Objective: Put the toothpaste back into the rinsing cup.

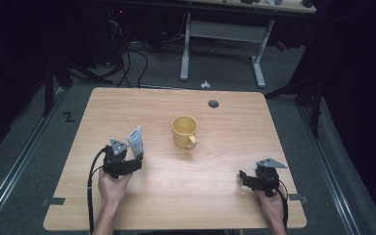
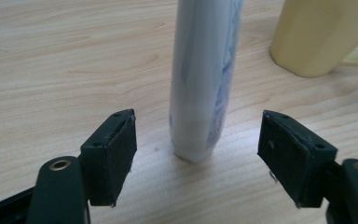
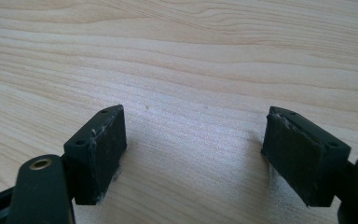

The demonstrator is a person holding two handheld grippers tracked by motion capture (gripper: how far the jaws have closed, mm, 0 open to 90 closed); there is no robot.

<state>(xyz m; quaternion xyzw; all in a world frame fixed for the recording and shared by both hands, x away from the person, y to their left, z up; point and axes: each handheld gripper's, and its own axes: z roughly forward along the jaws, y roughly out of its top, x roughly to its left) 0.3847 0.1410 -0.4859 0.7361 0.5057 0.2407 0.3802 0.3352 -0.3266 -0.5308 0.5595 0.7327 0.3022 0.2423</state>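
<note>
High view: a wooden table [image 1: 176, 196] carries a yellow mug [image 1: 184, 131] near its centre, handle toward the person. Left of the mug and apart from it stands a white tube [image 1: 135, 140] with blue print, leaning a little. The left claw [image 1: 133, 164] is at the tube's base, held from below by the person's left hand [image 1: 111, 188]. The right claw [image 1: 242, 177] sits low near the table's right front area, well apart from tube and mug, held by the right hand [image 1: 271, 208]. A dark round grommet [image 1: 213, 104] lies near the far edge.

Left gripper view: the tube [image 2: 204, 79] stands upright on its cap on the table, between the two black jaws. Both pads stand clear of it, with bare wood visible on either side, so the left claw is wide and grips nothing. The mug [image 2: 314, 35] is beyond the tube to the right, apart from it.

Right gripper view: the right claw's jaws are spread wide over bare table [image 3: 191, 70], with nothing between them.
</note>
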